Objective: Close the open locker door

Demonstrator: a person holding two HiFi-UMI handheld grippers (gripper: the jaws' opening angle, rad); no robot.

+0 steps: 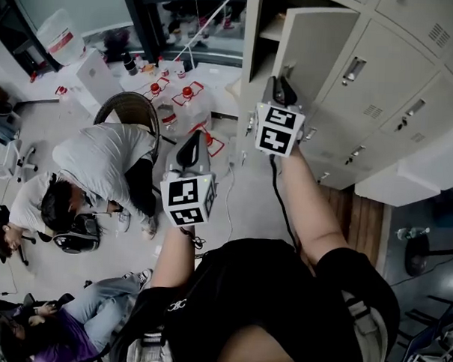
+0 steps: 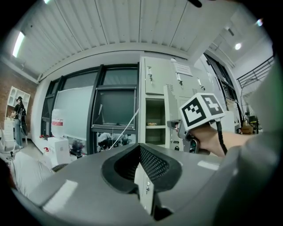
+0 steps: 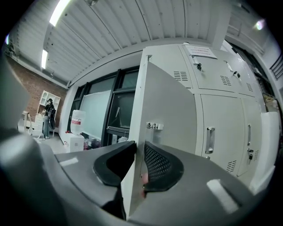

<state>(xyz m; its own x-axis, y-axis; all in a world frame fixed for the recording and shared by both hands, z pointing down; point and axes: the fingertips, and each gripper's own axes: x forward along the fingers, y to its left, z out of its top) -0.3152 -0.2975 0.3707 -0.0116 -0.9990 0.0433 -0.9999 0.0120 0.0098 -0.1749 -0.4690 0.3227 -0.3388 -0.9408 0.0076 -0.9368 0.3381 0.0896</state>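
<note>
The open locker door (image 1: 314, 53) is a pale grey panel swung out from the top compartment (image 1: 269, 28) of the locker bank. My right gripper (image 1: 279, 85) is raised to the door's free edge. In the right gripper view the door (image 3: 166, 110) runs edge-on between the jaws of the right gripper (image 3: 139, 152), with a pad against each side. My left gripper (image 1: 191, 141) hangs lower and to the left, away from the lockers. Its jaws (image 2: 138, 152) meet at the tips with nothing in them. From there the open door (image 2: 170, 112) and shelf (image 2: 154, 124) show ahead.
Closed lockers (image 1: 395, 86) fill the right side. A person in a grey top (image 1: 107, 164) crouches at the left by a round chair (image 1: 128, 108), and another sits lower left (image 1: 55, 326). Water bottles (image 1: 186, 100) and a water jug (image 1: 60, 38) stand near the window.
</note>
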